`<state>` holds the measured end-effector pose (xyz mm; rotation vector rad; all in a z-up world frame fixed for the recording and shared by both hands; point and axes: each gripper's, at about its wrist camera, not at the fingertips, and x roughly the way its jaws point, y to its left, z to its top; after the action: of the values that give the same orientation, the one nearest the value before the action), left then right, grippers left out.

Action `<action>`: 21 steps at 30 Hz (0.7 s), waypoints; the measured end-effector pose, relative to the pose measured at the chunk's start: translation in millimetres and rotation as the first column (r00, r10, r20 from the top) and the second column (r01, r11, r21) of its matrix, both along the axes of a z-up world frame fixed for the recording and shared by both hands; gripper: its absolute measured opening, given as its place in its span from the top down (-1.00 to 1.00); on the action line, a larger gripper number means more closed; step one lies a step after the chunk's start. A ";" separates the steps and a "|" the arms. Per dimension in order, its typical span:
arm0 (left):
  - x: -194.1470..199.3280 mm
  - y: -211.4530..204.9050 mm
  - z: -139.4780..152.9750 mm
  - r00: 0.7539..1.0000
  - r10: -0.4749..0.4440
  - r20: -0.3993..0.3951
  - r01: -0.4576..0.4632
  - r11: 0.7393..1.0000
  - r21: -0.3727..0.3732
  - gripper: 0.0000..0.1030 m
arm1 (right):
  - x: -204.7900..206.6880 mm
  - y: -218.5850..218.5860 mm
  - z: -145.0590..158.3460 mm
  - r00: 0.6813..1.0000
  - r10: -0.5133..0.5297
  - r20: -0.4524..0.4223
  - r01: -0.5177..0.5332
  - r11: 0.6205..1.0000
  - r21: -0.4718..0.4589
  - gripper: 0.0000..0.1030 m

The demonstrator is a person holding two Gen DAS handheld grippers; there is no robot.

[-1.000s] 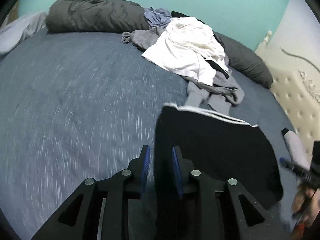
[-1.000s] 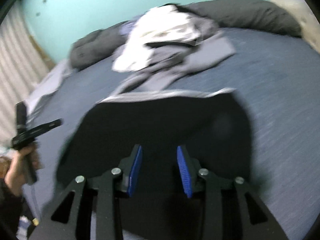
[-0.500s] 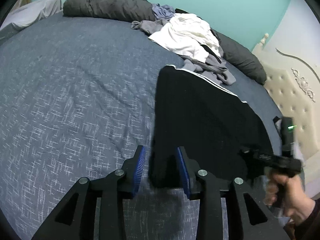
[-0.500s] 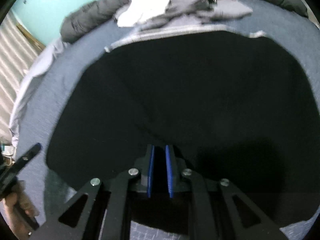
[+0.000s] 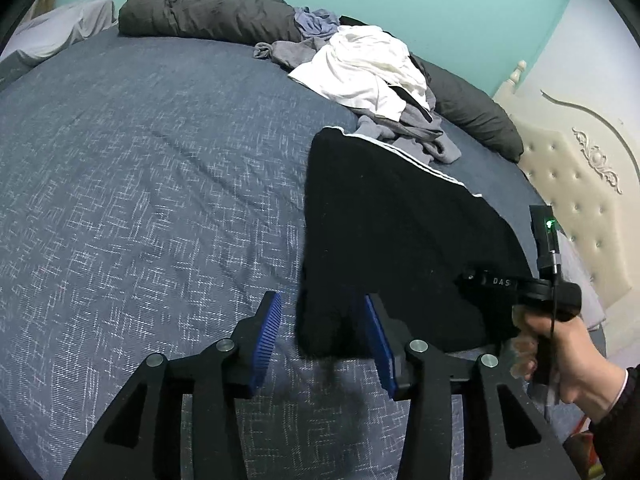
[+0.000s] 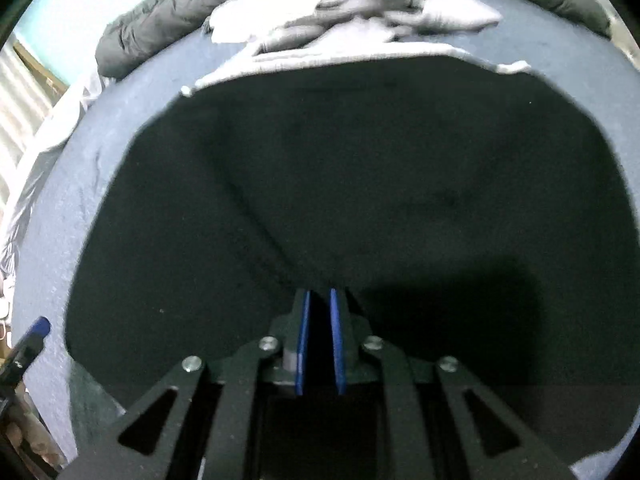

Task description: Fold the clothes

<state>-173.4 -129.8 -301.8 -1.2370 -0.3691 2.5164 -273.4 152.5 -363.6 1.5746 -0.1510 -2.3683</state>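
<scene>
A black garment [image 5: 400, 220] with a white-striped far edge lies spread on the blue bedspread [image 5: 140, 180]. My left gripper [image 5: 320, 298] is at its near left corner. Its jaws are opening, and the corner sits loose between them, close to the right pad [image 5: 376, 336]. In the right wrist view the black garment [image 6: 360, 180] fills most of the picture. My right gripper [image 6: 320, 292] is pinched shut on a raised fold of it near the front edge. A person's hand [image 5: 560, 344] holds that gripper at the garment's right side.
A pile of white and grey clothes [image 5: 360, 68] lies at the far side of the bed, just behind the black garment. A dark grey duvet [image 5: 208, 12] and a dark pillow [image 5: 476, 120] line the far edge. A cream tufted headboard [image 5: 580, 200] stands at right.
The left jaws widened and released the black corner they had pinched. The right gripper dropped onto the garment and its jaws closed on the fabric.
</scene>
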 end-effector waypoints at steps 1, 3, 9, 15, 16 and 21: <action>0.1 -0.3 -0.1 1.000 -0.001 0.001 0.001 1.000 0.001 0.10 | 4.1 -0.3 3.7 1.000 0.005 -0.007 -0.005 1.000 -0.002 0.83; 0.2 -0.7 -0.3 1.000 -0.003 0.003 0.003 1.000 0.004 0.09 | 17.4 -0.8 14.8 0.999 0.018 -0.028 -0.018 1.000 -0.008 0.83; 2.3 -1.6 -2.4 1.000 -0.002 0.022 0.001 1.000 0.030 0.04 | 57.6 -7.9 19.3 0.997 0.060 -0.041 -0.060 0.998 -0.007 0.83; 6.7 -2.7 -2.4 1.000 0.004 0.023 -0.005 1.000 0.031 -0.07 | 73.4 -12.8 21.2 0.996 0.052 -0.077 -0.053 0.999 -0.006 0.83; 6.9 -2.8 -2.7 1.000 0.004 0.025 -0.005 0.999 0.032 -0.07 | 75.9 -14.1 23.0 0.995 0.053 -0.085 -0.054 0.998 -0.012 0.83; 7.3 -1.8 -4.0 0.999 0.003 0.032 -0.005 0.999 0.032 -0.07 | 74.9 -18.0 0.0 0.995 0.069 -0.067 -0.070 0.997 -0.009 0.83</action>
<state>-166.1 -131.5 -305.8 -1.2673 -0.4187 2.4863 -198.5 134.5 -363.6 1.4699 -0.0933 -2.3582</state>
